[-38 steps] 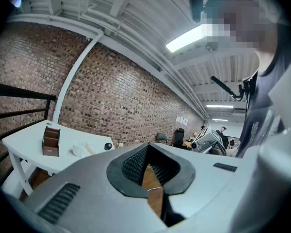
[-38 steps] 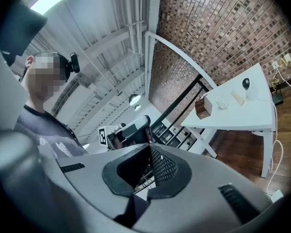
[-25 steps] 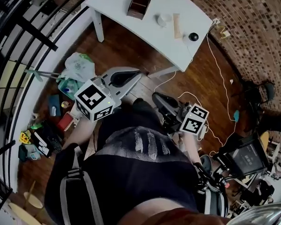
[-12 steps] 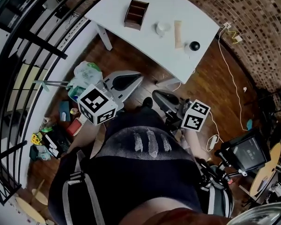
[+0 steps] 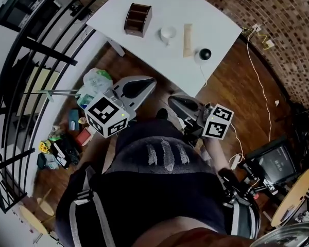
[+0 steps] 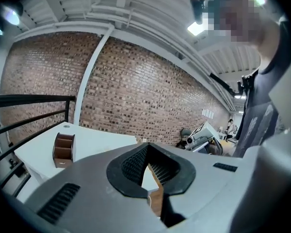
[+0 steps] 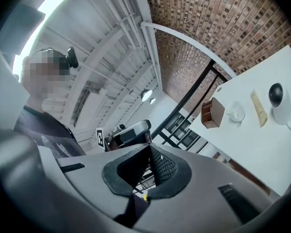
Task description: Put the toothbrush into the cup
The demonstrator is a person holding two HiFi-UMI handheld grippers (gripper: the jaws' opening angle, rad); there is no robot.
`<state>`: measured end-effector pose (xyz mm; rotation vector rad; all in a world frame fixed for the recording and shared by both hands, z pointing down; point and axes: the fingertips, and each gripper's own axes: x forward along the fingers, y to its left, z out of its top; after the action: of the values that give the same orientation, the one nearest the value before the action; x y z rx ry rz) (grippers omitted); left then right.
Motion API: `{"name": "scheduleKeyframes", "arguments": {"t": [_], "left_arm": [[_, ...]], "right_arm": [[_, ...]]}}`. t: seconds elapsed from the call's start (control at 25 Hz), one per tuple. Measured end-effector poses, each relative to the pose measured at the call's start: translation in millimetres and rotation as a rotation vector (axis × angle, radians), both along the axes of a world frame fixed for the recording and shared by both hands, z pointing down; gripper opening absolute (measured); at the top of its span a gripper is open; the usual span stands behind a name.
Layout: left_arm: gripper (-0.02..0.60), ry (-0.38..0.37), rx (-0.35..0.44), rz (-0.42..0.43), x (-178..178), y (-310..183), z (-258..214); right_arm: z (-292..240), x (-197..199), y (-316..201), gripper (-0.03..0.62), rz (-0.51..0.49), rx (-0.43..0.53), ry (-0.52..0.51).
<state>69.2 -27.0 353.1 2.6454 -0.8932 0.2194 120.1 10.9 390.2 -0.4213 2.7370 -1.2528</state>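
**A:** Start with what is closest. How do the two tools stand?

**B:** The left gripper (image 6: 148,147) has its jaws pressed together at the tips, with nothing caught between them. The right gripper (image 7: 149,147) is the same, jaws closed and empty. Both are held out in front of the person's chest, well short of the tabletop (image 5: 216,22).

**A:** So none of the job is done?

**B:** None, as I judge it. The toothbrush (image 5: 187,33) has not been picked up, and I can see nothing standing in the cup (image 5: 167,34). Everything is still to do: reach the tabletop, open one pair of jaws, take hold of the toothbrush, bring it over the cup and let it down inside.

**A:** Where do things lie?

**B:** Toward the corner nearest the person sits a small black-and-white round thing (image 5: 204,54). Just past it the toothbrush lies flat, roughly mid-tabletop and a little toward the right edge. The cup is just beside it on the side toward the left edge, and the two do not touch. Further toward the left corner stands a brown box (image 5: 137,19) with open compartments.

**A:** What does the toothbrush look like?

**B:** It is a pale tan, straight, narrow strip, lying lengthwise from the near edge toward the far edge. It is too small for me to tell the bristle end from the handle, or whether it is wrapped. The cup is small and whitish, perhaps see-through, and looks upright with its mouth up.
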Motion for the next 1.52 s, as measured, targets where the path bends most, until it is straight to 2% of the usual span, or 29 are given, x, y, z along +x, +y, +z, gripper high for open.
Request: {"name": "scheduleKeyframes", "arguments": {"t": [0.16, 0.36, 0.56, 0.68, 0.8, 1.04, 1.24, 1.32, 1.52], "left_arm": [[-0.003, -0.064, 0.01, -0.023, 7, -9, 2], [-0.003, -0.097, 0.012, 0.017, 21, -11, 7], [-0.003, -0.084, 0.039, 0.038, 23, -26, 7], [-0.003, -0.074, 0.053, 0.055, 20, -36, 7], [-0.003, -0.068, 0.067, 0.078, 16, -51, 8], [-0.003, -0.013, 0.073, 0.143, -2, -81, 11], [-0.003, 0.017, 0.067, 0.156, -39, -108, 19], [-0.003, 0.045, 0.061, 0.156, -53, -119, 21], [-0.003, 0.089, 0.047, 0.191, -79, -135, 28]], "right_arm": [[-5, 12, -12, 0.0, -0.007, 0.0, -0.053], [-7, 24, -23, 0.0, 0.022, 0.017, -0.057], [-7, 28, -31, -0.001, 0.094, 0.025, -0.044], [-4, 37, -41, 0.0, 0.173, 0.028, 0.004], [0, 37, -50, 0.0, 0.201, 0.045, 0.08], [-3, 19, -79, 0.0, 0.282, 0.053, 0.138], [0, -11, -105, 0.0, 0.312, 0.055, 0.211], [2, -18, -117, 0.0, 0.338, 0.071, 0.265], [12, -32, -140, 0.0, 0.374, 0.139, 0.485]]}}
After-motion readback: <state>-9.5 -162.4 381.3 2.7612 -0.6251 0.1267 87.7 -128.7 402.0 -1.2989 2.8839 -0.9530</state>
